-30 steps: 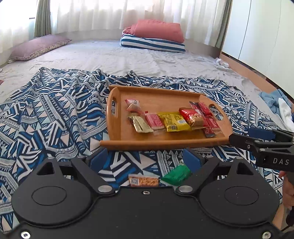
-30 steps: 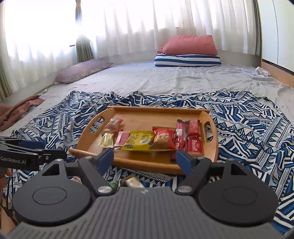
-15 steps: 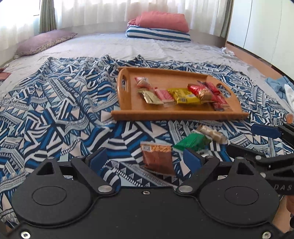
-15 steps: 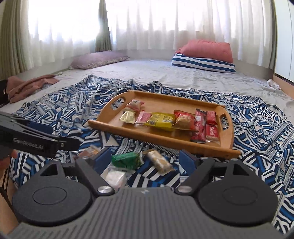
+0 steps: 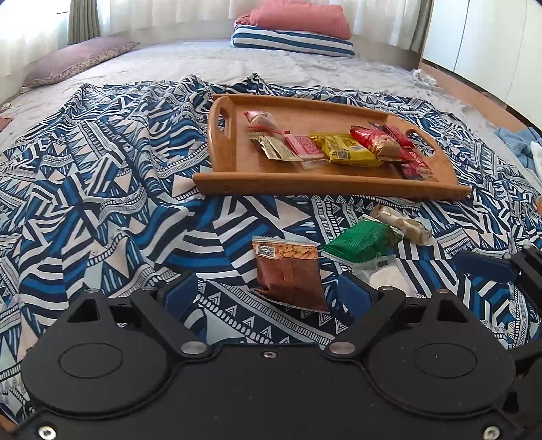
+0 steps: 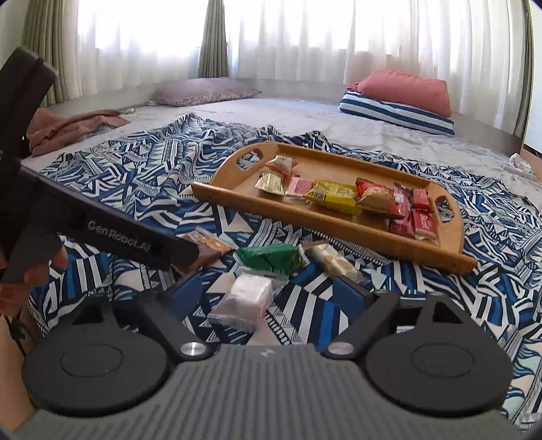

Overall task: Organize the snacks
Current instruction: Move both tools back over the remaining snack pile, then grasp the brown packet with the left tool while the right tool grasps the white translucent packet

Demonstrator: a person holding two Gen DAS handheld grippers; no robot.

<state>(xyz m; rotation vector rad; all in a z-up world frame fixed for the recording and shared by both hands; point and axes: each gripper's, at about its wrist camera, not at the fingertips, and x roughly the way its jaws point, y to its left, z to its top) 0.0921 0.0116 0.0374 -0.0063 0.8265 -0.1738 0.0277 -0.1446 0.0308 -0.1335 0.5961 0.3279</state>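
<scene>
A wooden tray on the patterned blanket holds a row of several snack packets. Loose on the blanket in front of it lie a brown packet, a green packet, a beige bar and a clear white packet. My left gripper is open with the brown packet between its fingers. My right gripper is open with the white packet between its fingers.
The blue patterned blanket covers a grey bed. Pillows lie at the far end, a purple cushion and brown cloth at the left. The left gripper's body crosses the right wrist view.
Both grippers have pulled back and dropped lower towards the loose packets. The tray now looks farther away, and the brown and white packets sit between the fingers.
</scene>
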